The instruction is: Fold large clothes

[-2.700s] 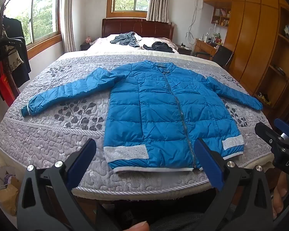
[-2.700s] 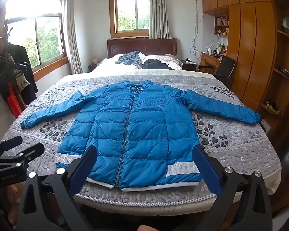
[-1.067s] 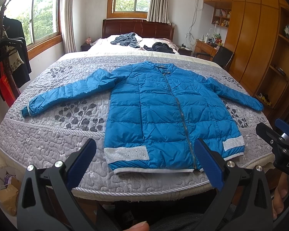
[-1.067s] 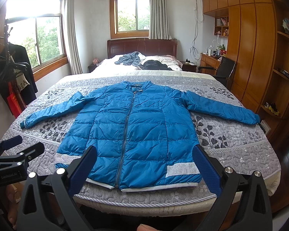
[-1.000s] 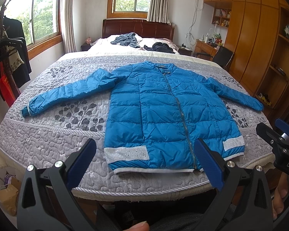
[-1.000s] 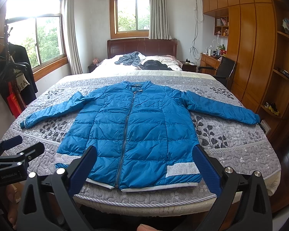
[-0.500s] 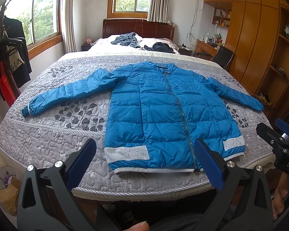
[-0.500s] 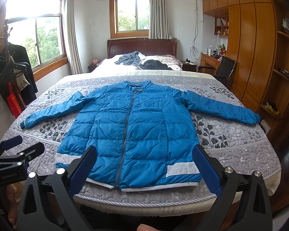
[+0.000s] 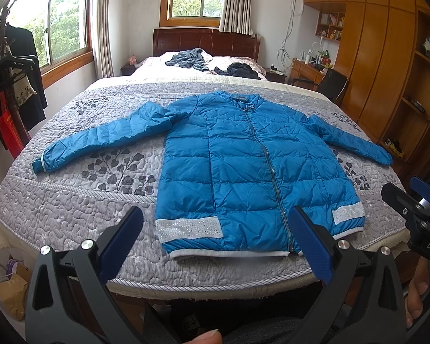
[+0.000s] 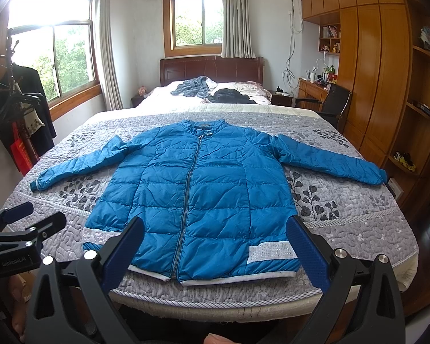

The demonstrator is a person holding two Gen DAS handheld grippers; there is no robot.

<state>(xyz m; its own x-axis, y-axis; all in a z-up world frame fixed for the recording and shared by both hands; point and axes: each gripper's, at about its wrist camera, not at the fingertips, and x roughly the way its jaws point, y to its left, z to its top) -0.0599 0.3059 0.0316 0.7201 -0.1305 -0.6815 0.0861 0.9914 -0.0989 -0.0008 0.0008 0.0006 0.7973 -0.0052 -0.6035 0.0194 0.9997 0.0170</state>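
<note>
Only the near hem of the blue puffer jacket (image 9: 243, 172), spread flat and zipped on the bed (image 9: 71, 215), hides behind tool pads, while the left tool (image 9: 215, 243) and right tool (image 10: 215, 246) gape wide, empty, short of it.

One blue jacket (image 9: 243, 166) is counted at the bed's (image 9: 71, 212) foot edge, two crumpled garments (image 9: 186, 60) at its head, and two claws (image 9: 215, 240).
</note>
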